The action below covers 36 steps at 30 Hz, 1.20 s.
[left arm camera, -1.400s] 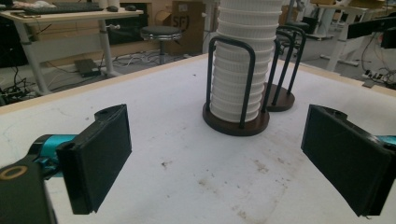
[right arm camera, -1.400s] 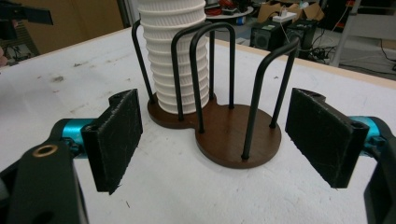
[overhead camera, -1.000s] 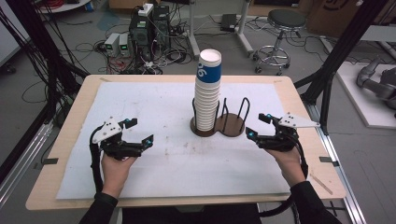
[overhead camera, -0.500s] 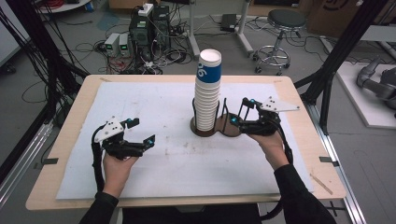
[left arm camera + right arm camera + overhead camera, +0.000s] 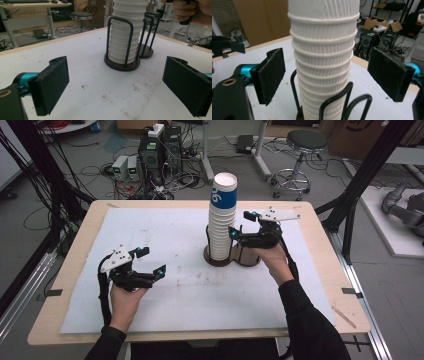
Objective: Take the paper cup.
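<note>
A tall stack of white ribbed paper cups (image 5: pixel 222 220), topped by a blue-printed cup, stands in one ring of a dark two-ring wire holder (image 5: pixel 247 257) at the table's middle. My right gripper (image 5: pixel 241 223) hovers just right of the stack, at mid height. In the right gripper view the stack (image 5: pixel 323 62) rises between the two pads (image 5: pixel 270 75), with a gap on each side. Those jaws have just been opening and touch nothing. Near the front left, my left gripper (image 5: pixel 153 260) rests open, aimed at the holder (image 5: pixel 122 65), nothing between its jaws.
A white mat (image 5: pixel 165 230) covers the wooden table (image 5: pixel 320 285). The holder's second ring (image 5: pixel 147 51) stands empty behind the stack. Black frame posts (image 5: pixel 362 180) flank the table; a stool (image 5: pixel 300 150), computers and cables lie on the floor beyond.
My right gripper has swung in from the table's right side, leftward and slightly up, to the cup stack, and its jaws have spread wider. The left gripper has stayed put.
</note>
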Motion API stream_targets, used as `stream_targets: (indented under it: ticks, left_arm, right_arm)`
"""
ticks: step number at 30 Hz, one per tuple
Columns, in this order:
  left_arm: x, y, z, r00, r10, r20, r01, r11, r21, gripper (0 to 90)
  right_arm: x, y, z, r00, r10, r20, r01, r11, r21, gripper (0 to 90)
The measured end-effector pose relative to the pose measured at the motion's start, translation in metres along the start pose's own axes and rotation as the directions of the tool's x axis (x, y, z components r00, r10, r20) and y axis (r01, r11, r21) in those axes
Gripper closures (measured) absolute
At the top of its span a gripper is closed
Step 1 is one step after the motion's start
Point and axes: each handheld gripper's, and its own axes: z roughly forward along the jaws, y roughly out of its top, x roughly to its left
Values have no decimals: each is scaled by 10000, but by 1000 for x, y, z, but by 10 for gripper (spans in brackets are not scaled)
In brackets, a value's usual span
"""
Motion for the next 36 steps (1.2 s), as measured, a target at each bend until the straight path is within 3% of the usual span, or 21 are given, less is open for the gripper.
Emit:
stream_targets:
  ticks: [6,18,27,32,35,36]
  left_arm:
    - [0,-1,0,10000,-14,44,14,10000,25,69]
    - [0,-2,2,9999,-46,131,44,9999,128,69]
    - [-3,-2,5,9997,-7,248,2,9998,199,69]
    - [-7,5,7,9995,200,261,-209,9993,315,69]
    - [-11,19,12,9975,138,700,-153,9997,205,69]
    - [-12,24,13,9966,296,768,-315,9992,238,69]
  right_arm:
    - [-1,9,14,9999,-127,-49,127,9997,199,143]
    - [-4,14,33,9982,77,-589,-39,9979,649,135]
    - [-4,13,38,9987,34,-512,1,9976,697,135]
    - [-4,13,38,9989,50,-464,-18,9976,693,138]
    - [-4,13,39,9989,26,-460,3,9980,634,139]
    - [-4,13,39,9989,20,-468,10,9980,627,140]
